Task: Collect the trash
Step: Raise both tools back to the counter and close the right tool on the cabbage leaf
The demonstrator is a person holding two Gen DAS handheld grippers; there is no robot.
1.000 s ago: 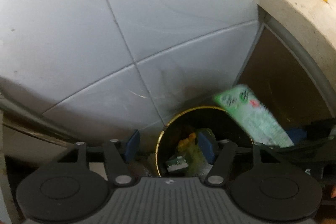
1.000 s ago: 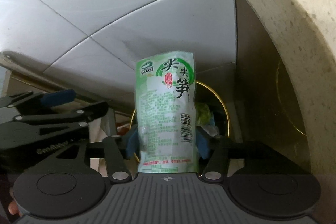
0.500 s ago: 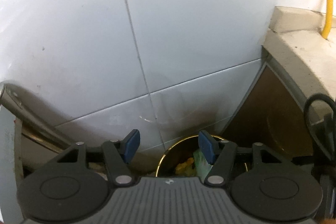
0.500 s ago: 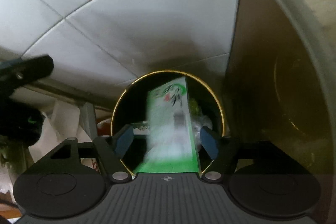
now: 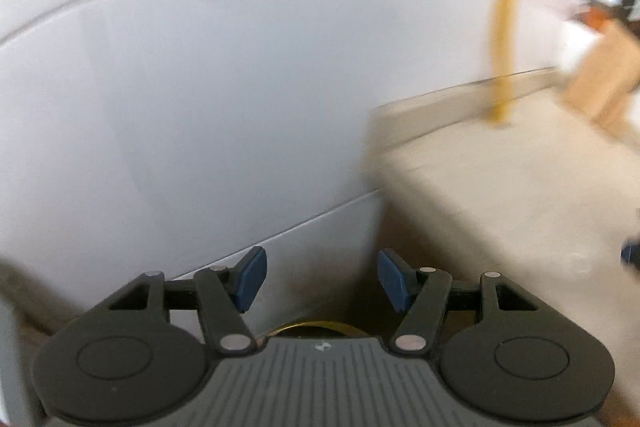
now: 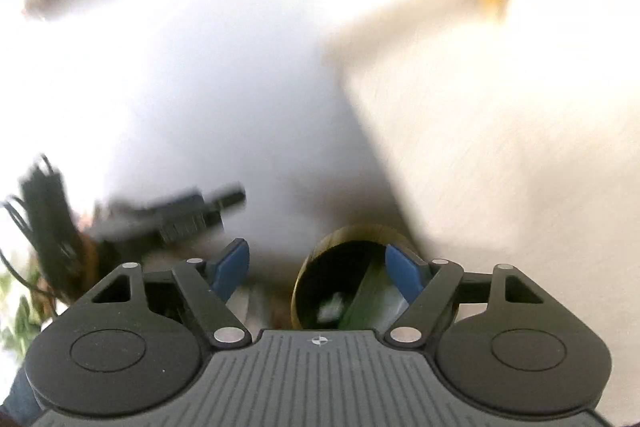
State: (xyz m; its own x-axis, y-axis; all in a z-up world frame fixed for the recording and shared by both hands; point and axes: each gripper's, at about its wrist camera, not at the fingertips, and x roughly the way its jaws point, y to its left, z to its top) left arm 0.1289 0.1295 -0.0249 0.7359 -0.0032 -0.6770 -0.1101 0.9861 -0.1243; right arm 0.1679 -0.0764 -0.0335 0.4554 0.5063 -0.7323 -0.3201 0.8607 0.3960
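Both claws spread wide, empty, beside the tabletop [image 6: 520, 147] edge.
Left claw [image 5: 318, 281] faces wall [image 5: 200, 87]; right claw [image 6: 316, 271] above bin [image 6: 344, 279]. Green packet [image 6: 368, 297] sits inside, long axis leaning up-right, blurred.

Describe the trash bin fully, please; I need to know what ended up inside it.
The trash bin is round, with a thin gold-coloured rim and a dark interior. It stands on the floor against the white tiled wall, beside the pale stone counter. Inside, a green packet leans tilted, with a small whitish scrap beside it. The view is blurred. Neither gripper touches it.
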